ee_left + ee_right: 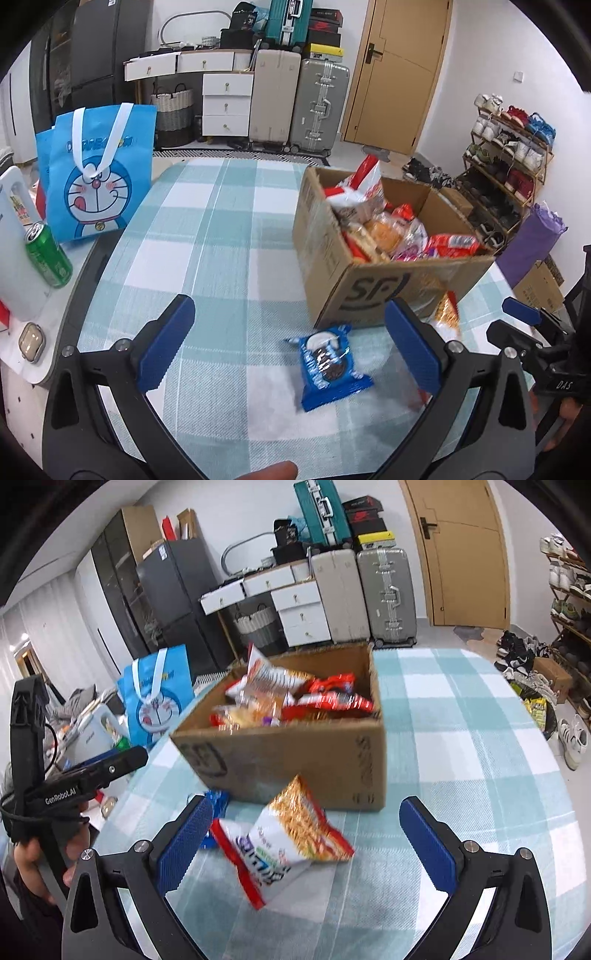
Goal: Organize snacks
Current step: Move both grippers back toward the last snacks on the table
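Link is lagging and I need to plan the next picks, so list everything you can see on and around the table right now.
Cardboard box: one, brown, on the checked tablecloth, full of snack packets, mostly red and orange.
Cookie packet: one, blue, on the cloth in front of the box, between the left jaws, untouched.
Snack bag: one, white, orange and red, on the cloth in front of the box, between the right jaws, untouched.
Tote bag: one, blue with a cartoon cat, upright at the table's left.
Can: one, green, beside the tote.
Suitcases: beige and silver on the floor, teal on top.
Shoe rack: one, right wall.
Left gripper: open.
Right gripper: open.
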A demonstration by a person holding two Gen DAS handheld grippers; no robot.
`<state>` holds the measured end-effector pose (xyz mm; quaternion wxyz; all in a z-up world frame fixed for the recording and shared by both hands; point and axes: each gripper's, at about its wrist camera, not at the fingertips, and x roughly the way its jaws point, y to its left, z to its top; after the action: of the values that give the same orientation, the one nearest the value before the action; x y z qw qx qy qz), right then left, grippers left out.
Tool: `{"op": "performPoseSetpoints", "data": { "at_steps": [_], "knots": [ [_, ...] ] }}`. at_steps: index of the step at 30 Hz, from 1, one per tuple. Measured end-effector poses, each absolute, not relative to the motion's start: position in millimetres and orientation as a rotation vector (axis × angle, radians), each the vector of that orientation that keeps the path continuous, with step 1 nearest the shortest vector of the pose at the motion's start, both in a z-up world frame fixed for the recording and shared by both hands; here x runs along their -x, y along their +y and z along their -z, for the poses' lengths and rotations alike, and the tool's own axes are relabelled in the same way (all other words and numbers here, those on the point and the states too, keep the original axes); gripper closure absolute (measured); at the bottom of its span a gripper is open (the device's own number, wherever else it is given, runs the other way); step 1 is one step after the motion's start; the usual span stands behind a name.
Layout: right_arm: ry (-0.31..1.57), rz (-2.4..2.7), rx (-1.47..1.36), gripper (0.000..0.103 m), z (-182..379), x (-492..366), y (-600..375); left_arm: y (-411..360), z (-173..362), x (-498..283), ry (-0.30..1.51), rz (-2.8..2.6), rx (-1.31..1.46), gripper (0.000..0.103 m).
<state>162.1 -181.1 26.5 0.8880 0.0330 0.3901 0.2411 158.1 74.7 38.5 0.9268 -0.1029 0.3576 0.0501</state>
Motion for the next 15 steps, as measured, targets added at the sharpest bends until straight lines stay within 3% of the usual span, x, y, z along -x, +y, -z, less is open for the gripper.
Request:
{"op": "performPoseSetpoints", "data": {
  "at_steps": [15],
  "knots": [
    [0.944, -0.501, -0.077, 0.0, 14, -162, -177, 74, -3, -154, 0.813, -0.108, 0.217, 0.001]
  ]
}}
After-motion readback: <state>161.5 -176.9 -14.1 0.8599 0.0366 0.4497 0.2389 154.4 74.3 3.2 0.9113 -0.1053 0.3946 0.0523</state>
